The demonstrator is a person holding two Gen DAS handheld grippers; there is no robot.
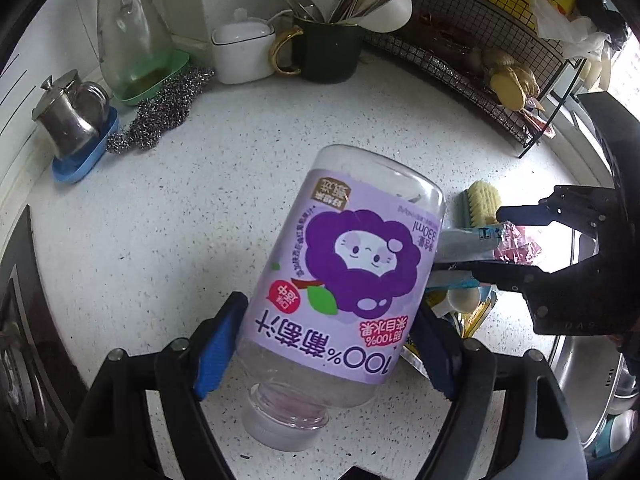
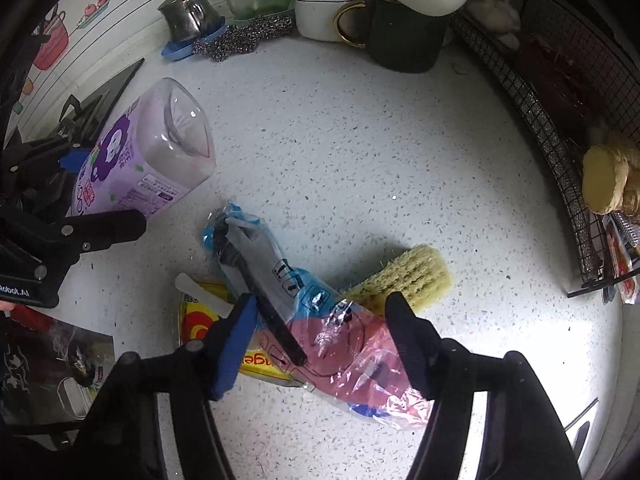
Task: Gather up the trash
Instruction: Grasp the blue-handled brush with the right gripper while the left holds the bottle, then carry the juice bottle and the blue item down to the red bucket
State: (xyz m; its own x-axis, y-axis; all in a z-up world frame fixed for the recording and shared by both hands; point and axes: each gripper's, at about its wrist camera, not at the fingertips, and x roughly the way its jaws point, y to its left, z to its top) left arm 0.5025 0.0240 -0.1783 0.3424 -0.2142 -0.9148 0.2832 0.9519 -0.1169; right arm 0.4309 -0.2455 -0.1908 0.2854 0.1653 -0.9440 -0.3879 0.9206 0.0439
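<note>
An empty clear juice bottle (image 1: 340, 272) with a purple grape label hangs cap-down above the speckled counter (image 1: 180, 240). My left gripper (image 1: 330, 308) is shut on its sides, blue pads pressing the label. From the right wrist the bottle (image 2: 148, 160) shows at the left, base towards the camera. A crinkled blue-and-pink plastic wrapper (image 2: 280, 276) lies over a yellow packet (image 2: 200, 324). My right gripper (image 2: 322, 304) straddles the wrapper, and both fingers touch its plastic. The left wrist view shows the right gripper (image 1: 490, 245) beside the bottle, with the wrapper (image 1: 472, 240) squeezed between its fingers.
A yellow scrub brush (image 2: 408, 276) lies just behind the wrapper. A black wire rack (image 2: 552, 120) runs along the right. At the back stand a green mug of utensils (image 1: 328, 52), a white lidded jar (image 1: 240, 52), steel wool (image 1: 160, 116) and a steel pot (image 1: 68, 116). A sink (image 1: 588, 360) is at the right.
</note>
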